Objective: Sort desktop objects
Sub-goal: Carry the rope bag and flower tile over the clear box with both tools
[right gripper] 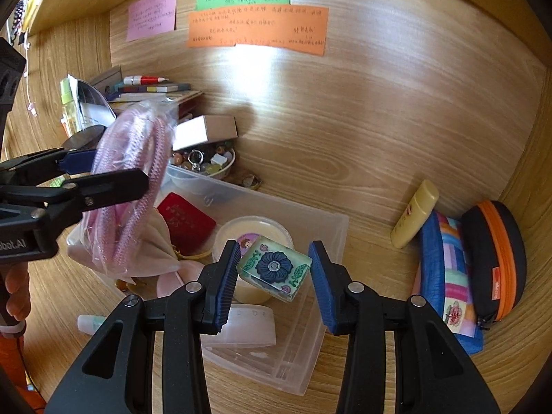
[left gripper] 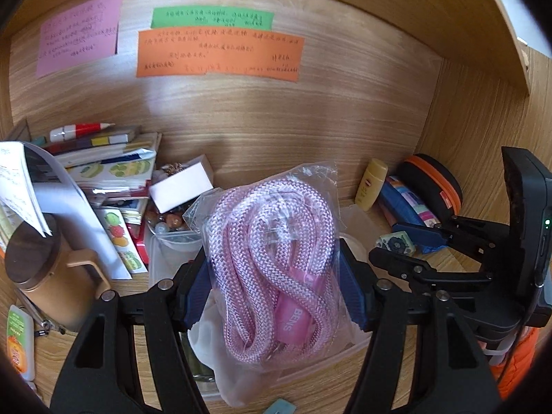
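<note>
My left gripper (left gripper: 274, 252) is shut on a clear bag of coiled pink rope (left gripper: 276, 262), which hangs over the left end of a clear plastic bin (right gripper: 310, 345). In the right wrist view the rope bag (right gripper: 127, 186) and the left gripper (right gripper: 103, 172) sit at the left. My right gripper (right gripper: 275, 255) is shut on a small glassy tile with a blue flower (right gripper: 274, 267), held tilted above the bin. The left wrist view shows the tile (left gripper: 396, 244) at the right. In the bin lie a red booklet (right gripper: 186, 220), a cream tub (right gripper: 255, 231) and a white cloth pouch (right gripper: 151, 248).
A yellow bottle (right gripper: 415, 214), a patchwork pouch (right gripper: 448, 276) and a black-and-orange case (right gripper: 493, 252) lie at the right wall. A bead bowl (right gripper: 207, 165), white box (right gripper: 203, 131) and book stack (right gripper: 155, 89) crowd the back left. A brown mug (left gripper: 51, 269) stands left.
</note>
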Available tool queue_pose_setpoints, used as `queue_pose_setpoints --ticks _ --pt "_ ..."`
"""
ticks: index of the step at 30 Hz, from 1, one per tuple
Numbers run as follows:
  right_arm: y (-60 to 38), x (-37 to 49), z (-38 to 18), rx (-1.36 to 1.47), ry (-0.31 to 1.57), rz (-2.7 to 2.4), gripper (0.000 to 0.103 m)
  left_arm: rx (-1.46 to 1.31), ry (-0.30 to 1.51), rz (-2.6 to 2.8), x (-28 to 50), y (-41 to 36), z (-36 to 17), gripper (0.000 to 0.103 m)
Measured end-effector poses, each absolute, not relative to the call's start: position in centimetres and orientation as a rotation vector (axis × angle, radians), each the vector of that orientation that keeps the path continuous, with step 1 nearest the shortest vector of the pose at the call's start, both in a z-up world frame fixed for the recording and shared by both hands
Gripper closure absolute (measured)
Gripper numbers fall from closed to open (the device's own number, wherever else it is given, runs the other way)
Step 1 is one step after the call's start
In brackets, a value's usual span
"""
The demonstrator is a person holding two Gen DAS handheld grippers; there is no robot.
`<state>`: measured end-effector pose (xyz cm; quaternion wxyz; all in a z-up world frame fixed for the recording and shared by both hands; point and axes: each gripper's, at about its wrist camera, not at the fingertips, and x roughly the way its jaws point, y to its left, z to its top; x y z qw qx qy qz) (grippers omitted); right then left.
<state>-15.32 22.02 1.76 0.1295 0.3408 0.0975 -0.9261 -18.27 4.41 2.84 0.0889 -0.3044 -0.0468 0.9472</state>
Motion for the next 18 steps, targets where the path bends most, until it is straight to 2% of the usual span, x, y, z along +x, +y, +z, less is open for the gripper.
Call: queue_pose_setpoints --ticks 18 --pt "23.0 -16.7 -0.3 1.064 0.263 -2.66 0.065 -1.099 -0.155 2.747 -22.2 4.9 -1.5 0.038"
